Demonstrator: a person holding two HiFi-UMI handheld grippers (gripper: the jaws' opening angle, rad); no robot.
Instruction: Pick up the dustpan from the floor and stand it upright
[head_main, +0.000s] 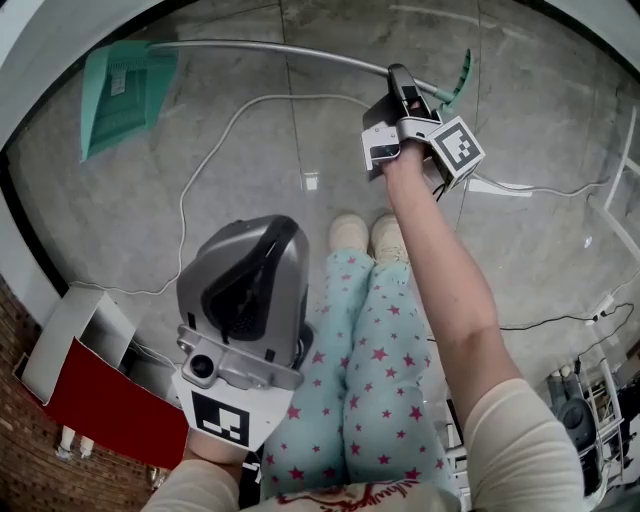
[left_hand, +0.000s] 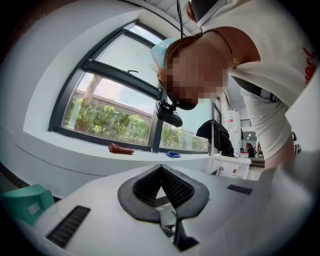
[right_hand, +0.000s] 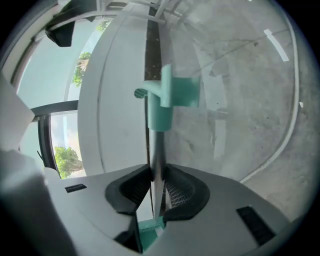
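The teal dustpan (head_main: 125, 90) is at the top left of the head view, near the foot of the wall. Its long silver handle (head_main: 270, 47) runs right to my right gripper (head_main: 402, 82), which is shut on it just short of the teal handle end (head_main: 460, 80). In the right gripper view the handle (right_hand: 156, 150) passes between the pads of the right gripper (right_hand: 156, 172), with the pan (right_hand: 172, 95) at its far end. My left gripper (head_main: 262, 228) is held close to the body, shut with nothing in it; its pads (left_hand: 161, 169) meet. A corner of the dustpan (left_hand: 25, 202) shows at lower left.
A white cable (head_main: 215, 140) loops over the grey concrete floor. The person's feet (head_main: 370, 235) stand below the right gripper. A white box and red panel (head_main: 90, 390) lie lower left by a brick wall. Cables and gear (head_main: 590, 400) sit lower right. A window sill (left_hand: 150, 156) runs ahead of the left gripper.
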